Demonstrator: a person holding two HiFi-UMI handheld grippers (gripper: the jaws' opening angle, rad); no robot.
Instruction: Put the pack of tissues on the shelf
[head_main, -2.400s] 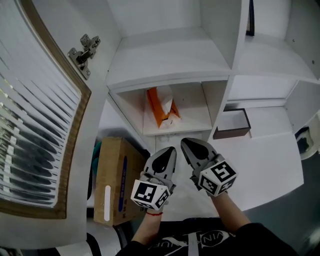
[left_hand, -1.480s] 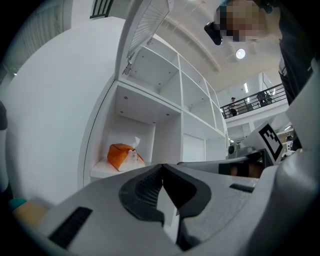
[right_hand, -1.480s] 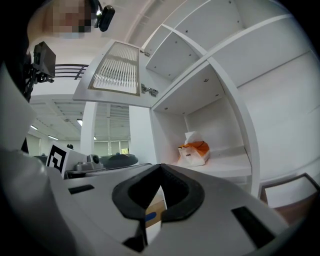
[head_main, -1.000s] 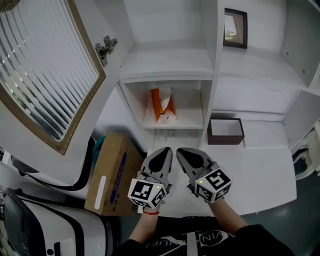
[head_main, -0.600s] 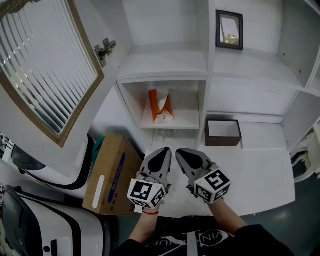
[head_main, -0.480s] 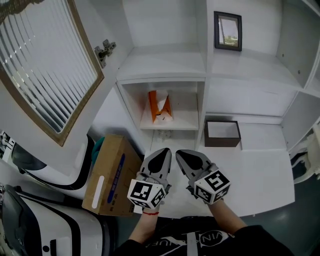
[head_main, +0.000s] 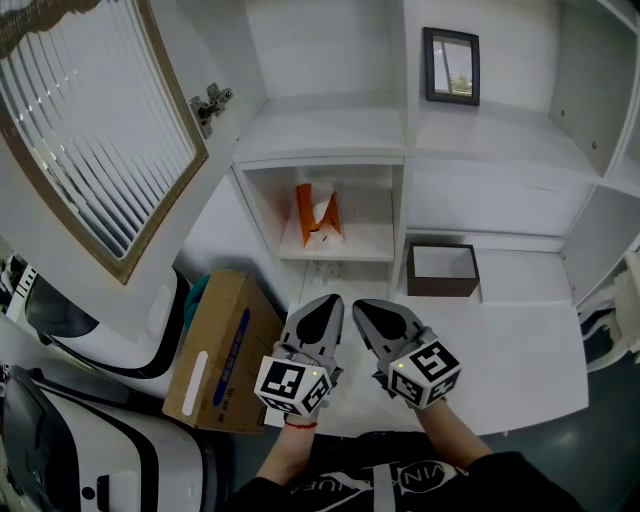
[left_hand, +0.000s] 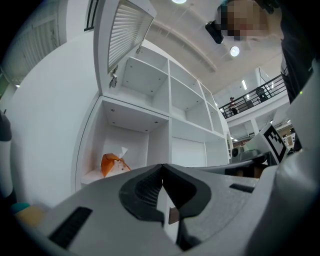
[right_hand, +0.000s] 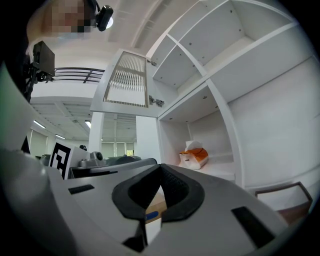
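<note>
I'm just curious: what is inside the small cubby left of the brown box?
An orange-and-white pack of tissues stands on the cubby floor, toward its left. The spot behind the pack is covered.

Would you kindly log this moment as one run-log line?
tissues: on shelf | left hand-held gripper: shut, empty | right hand-held gripper: shut, empty

The head view is looking steeply down from above onto the white shelf unit. Both gripper views are looking level along their jaws from low and near, all three sharing the cubby holding the tissue pack.
</note>
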